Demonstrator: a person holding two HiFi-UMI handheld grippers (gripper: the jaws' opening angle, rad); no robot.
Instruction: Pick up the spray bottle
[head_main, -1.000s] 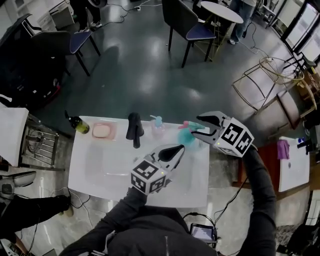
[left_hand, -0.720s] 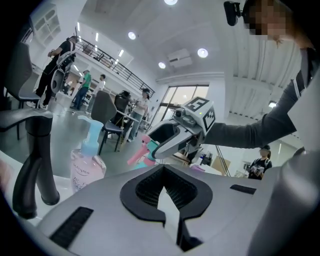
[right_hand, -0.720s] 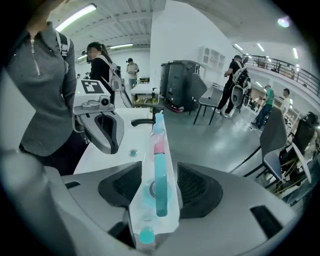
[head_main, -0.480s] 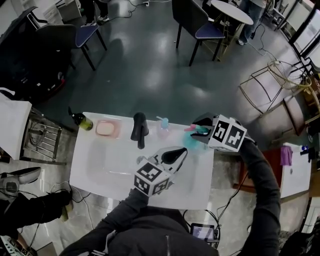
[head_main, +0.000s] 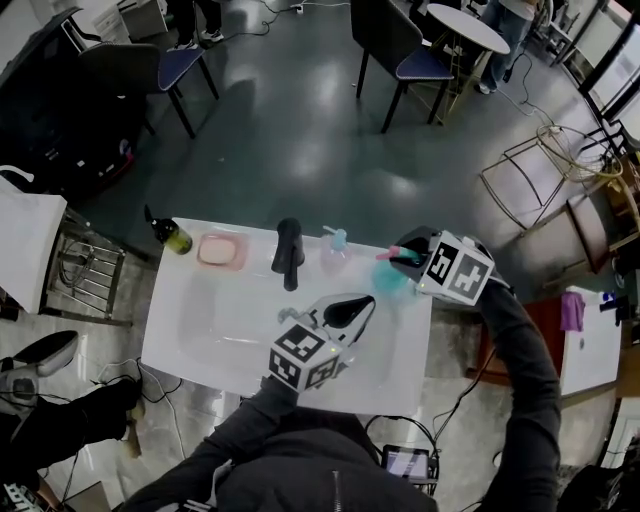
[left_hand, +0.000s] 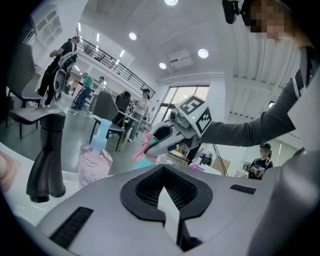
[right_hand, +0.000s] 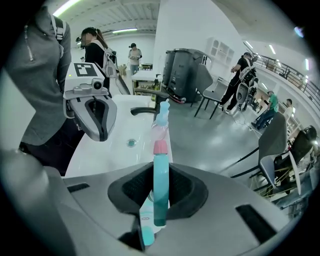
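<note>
At the far left of the white table (head_main: 215, 325) stands a dark olive bottle (head_main: 173, 237), then a pink soap dish (head_main: 221, 250), with a shallow basin in front of them. A black faucet (head_main: 289, 252) rises at the back edge. Beside it, the clear pink pump bottle (left_hand: 95, 164) reads "softymo". My left tool (head_main: 368, 301) hovers over the basin, closed on nothing. At the table's right back corner stands the teal spray bottle (head_main: 391, 279) with its pink nozzle. My right tool (head_main: 400, 255) is closing on its head, pads against both sides. The print on its label is too small to read. Beyond lies a glossy grey floor (head_main: 300, 130) with chairs (head_main: 400, 50) and people.
</note>
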